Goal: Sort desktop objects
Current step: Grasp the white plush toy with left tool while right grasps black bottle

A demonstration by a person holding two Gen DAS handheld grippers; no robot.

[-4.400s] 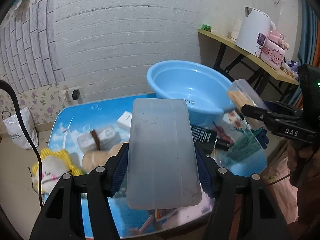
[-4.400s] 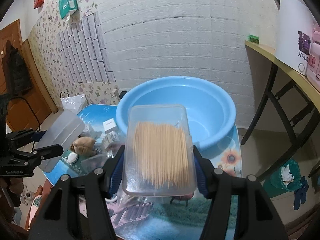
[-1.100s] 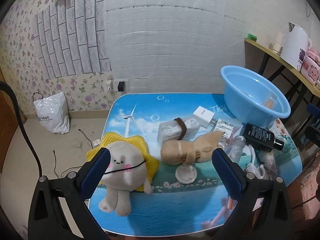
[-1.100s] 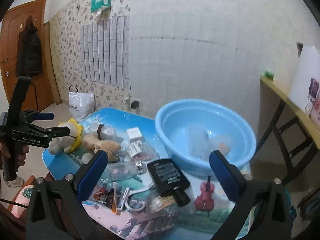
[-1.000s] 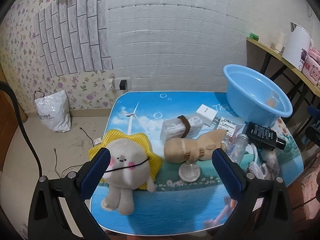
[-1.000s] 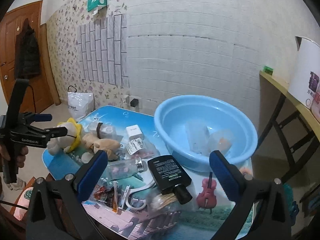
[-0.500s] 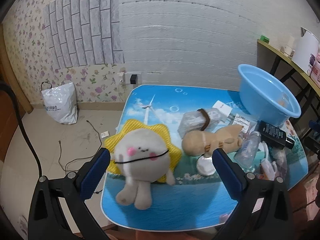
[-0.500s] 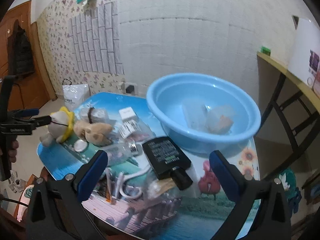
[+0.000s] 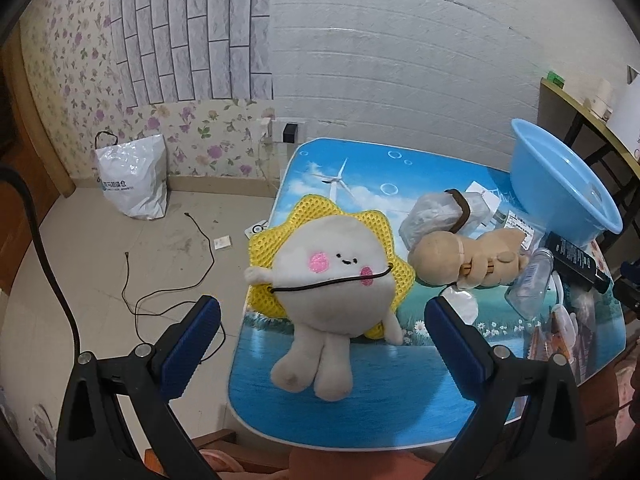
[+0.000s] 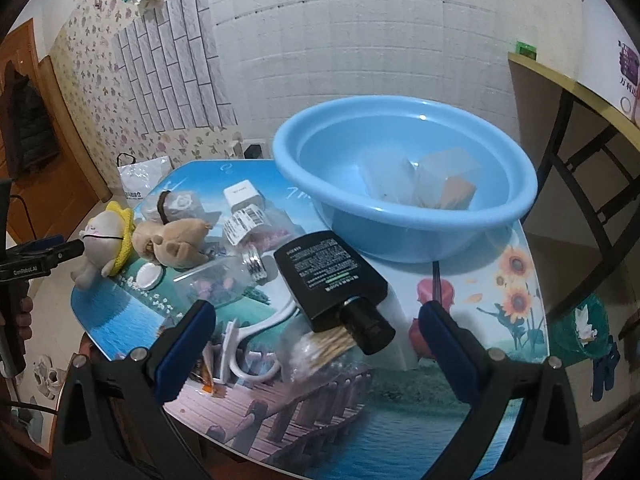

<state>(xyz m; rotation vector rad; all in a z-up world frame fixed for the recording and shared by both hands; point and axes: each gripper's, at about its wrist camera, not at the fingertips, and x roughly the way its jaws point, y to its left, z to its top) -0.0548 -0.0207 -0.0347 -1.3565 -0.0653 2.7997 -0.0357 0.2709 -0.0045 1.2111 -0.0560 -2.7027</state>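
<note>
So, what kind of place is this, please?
Probably a room in a home: floral wallpaper on the walls, a low table covered with household clutter such as a plush toy and a blue basin, a wooden door.

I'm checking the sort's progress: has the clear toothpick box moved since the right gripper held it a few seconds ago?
Yes. The toothpick box now lies inside the blue basin, beside the clear lid, and the right gripper is open and empty.

basin rim cut off at right — bottle label text unreadable
</note>
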